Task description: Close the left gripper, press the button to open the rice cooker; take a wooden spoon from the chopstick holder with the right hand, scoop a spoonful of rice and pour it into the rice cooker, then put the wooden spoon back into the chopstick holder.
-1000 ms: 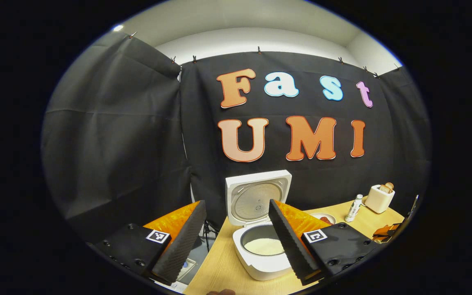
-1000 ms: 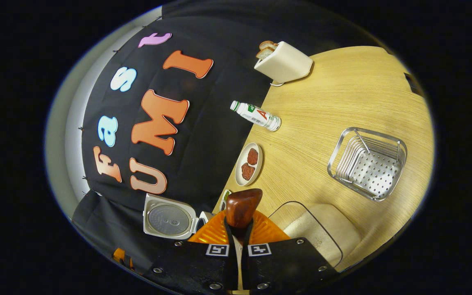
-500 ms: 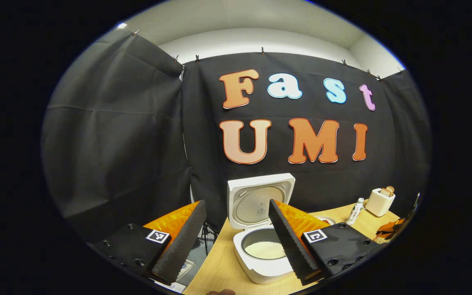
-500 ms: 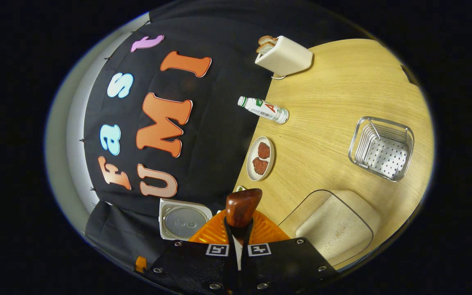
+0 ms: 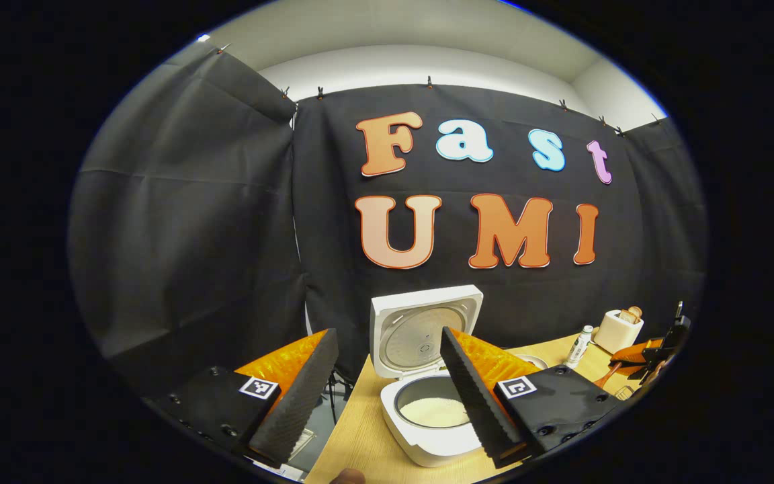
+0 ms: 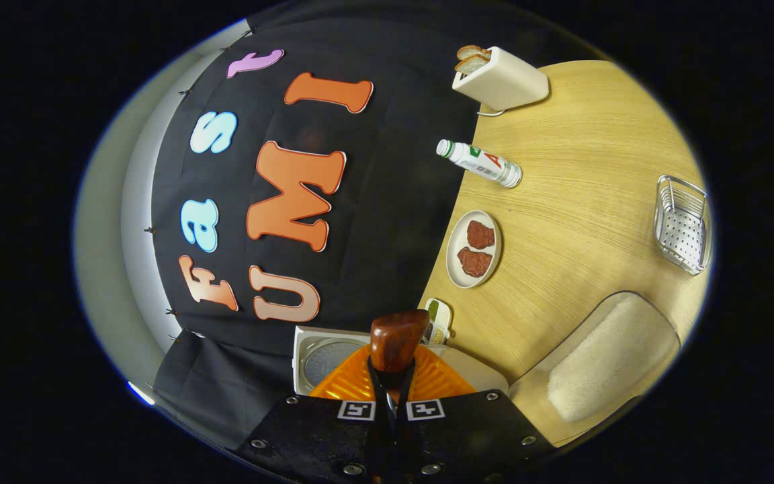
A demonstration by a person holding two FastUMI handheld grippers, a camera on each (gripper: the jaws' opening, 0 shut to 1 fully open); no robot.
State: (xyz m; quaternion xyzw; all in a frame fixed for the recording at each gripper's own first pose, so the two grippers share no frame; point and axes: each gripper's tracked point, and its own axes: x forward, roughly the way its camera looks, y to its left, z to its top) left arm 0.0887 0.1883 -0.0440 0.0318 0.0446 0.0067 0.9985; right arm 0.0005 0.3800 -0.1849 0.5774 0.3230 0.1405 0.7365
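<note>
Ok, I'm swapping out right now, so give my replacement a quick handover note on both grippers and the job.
Left gripper: open, hovering before the rice cooker, whose lid is up, with rice in the pot.
Right gripper: shut on the wooden spoon, beside the rice container.
Done: cooker opened, spoon taken.
Left: whether the scoop is poured can't be told; return the spoon to the chopstick holder.

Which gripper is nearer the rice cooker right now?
Hard to call. The left gripper hovers open just before the rice cooker; the right gripper, holding the wooden spoon, is right beside its open lid.
</note>
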